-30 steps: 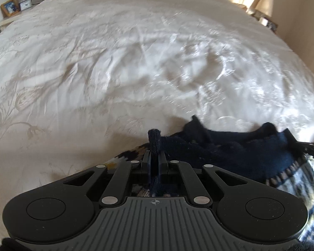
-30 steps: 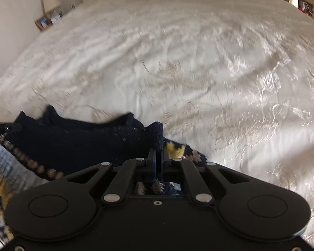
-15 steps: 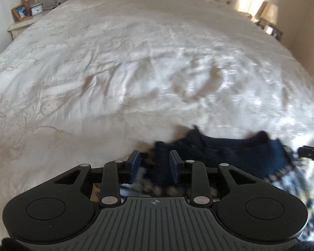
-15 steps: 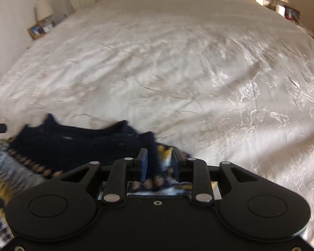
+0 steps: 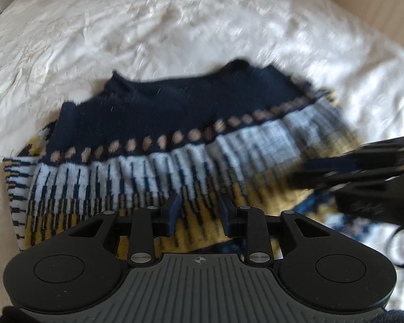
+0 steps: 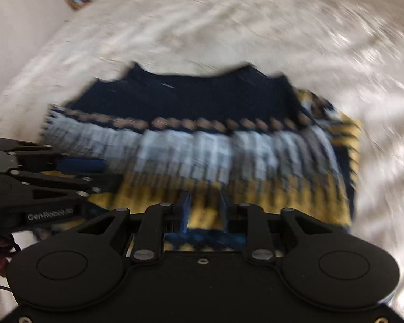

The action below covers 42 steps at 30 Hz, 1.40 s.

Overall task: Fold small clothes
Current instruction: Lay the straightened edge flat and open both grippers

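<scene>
Both grippers are pointing steeply down at a knit sweater (image 5: 175, 123) lying on the bed (image 5: 121, 27); both views are motion-blurred.

Left wrist view: the left gripper (image 5: 199, 212) is sitting at bottom centre of frame, hovering over the sweater's yellow/navy band. Jaws are standing apart w/ nothing clamped; patterned knit is showing through the gap, and whether the tips are brushing the fabric can't be told. The right gripper (image 5: 309, 172) is coming in from the right edge, mid-height, blurred, pointing toward frame centre over the sweater's right part.

Right wrist view: the right gripper (image 6: 203, 210) is at bottom centre, also over the yellow band. Its jaws are closing but a clear gap is showing btwn them, nothing pinched; only the knit beneath is visible through the gap. The left gripper (image 6: 102, 172) is reaching in from the left edge, mid-height, side-on, tips over the sweater's (image 6: 202, 145) left part.

Sweater: spread across the middle of each frame, navy part toward the top, then a row of tan dots, a white/navy striped band, then yellow nearest the cameras. It is lying flat-ish on the white bedcover, edges rumpled at the upper rim.
</scene>
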{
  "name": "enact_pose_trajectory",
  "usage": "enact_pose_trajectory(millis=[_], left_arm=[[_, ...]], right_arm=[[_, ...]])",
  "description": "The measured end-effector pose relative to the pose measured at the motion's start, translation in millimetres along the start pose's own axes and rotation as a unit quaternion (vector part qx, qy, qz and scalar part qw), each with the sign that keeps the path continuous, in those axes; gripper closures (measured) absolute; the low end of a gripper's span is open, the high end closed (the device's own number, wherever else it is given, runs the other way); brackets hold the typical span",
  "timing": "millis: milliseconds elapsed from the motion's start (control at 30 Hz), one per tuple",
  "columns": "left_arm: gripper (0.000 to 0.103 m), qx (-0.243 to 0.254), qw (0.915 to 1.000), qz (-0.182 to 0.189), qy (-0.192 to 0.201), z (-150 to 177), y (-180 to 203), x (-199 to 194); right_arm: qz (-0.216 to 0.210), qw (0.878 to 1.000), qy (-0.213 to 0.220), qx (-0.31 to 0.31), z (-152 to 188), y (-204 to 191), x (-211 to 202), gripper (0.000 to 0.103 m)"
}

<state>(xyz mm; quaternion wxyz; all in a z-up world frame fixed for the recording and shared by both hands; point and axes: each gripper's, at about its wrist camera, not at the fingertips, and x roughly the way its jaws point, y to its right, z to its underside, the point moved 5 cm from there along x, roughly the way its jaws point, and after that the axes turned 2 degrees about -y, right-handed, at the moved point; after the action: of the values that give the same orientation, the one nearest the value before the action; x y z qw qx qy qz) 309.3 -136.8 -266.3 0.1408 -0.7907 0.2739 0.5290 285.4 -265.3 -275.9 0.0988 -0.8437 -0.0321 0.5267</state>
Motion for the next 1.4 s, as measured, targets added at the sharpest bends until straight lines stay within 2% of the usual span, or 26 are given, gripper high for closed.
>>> enact_pose_trajectory(millis=[67,233,333,400,467,600,667,733,833,900,1200,1400], left_arm=[[0.071,-0.005,1.0000,-0.001,-0.007,0,-4,9],[0.068,-0.004,0.9999,-0.004,-0.008,-4,-6,15],[0.067,-0.010,0.9999,0.004,-0.008,-6,-8,17],[0.066,-0.018,0.9998,0.011,-0.007,-8,-10,19],[0.066,-0.021,0.9996,0.015,-0.006,-8,-10,19],[0.063,-0.034,0.9992,0.020,-0.001,-9,-11,17],[0.061,-0.045,0.9986,0.027,0.003,-8,-11,16],[0.060,-0.054,0.9980,0.032,0.005,-8,-12,11],[0.048,-0.078,0.9963,0.032,0.011,-7,-13,-3],[0.031,-0.091,0.9953,0.031,0.013,-3,-12,-13],[0.031,-0.121,0.9923,0.016,0.019,30,14,-53],[0.031,-0.135,0.9909,0.007,0.003,52,40,-61]], right_arm=[[0.010,1.000,-0.010,0.014,3,10,3,0.076],[0.018,1.000,-0.009,0.017,1,12,-3,0.074],[0.021,0.999,-0.003,0.028,6,8,-11,0.068],[0.022,0.999,0.006,0.038,11,6,-21,0.061],[0.019,0.998,0.017,0.049,13,5,-31,0.049],[0.020,0.997,0.035,0.072,25,11,-53,0.046],[0.021,0.996,0.040,0.082,30,15,-62,0.037],[0.018,0.995,0.047,0.091,38,19,-70,0.034],[0.016,0.994,0.054,0.098,47,27,-79,0.033],[0.011,0.993,0.058,0.104,53,32,-83,0.028],[-0.020,0.992,0.058,0.113,75,61,-95,0.023],[-0.039,0.990,0.054,0.124,87,83,-99,0.017]])
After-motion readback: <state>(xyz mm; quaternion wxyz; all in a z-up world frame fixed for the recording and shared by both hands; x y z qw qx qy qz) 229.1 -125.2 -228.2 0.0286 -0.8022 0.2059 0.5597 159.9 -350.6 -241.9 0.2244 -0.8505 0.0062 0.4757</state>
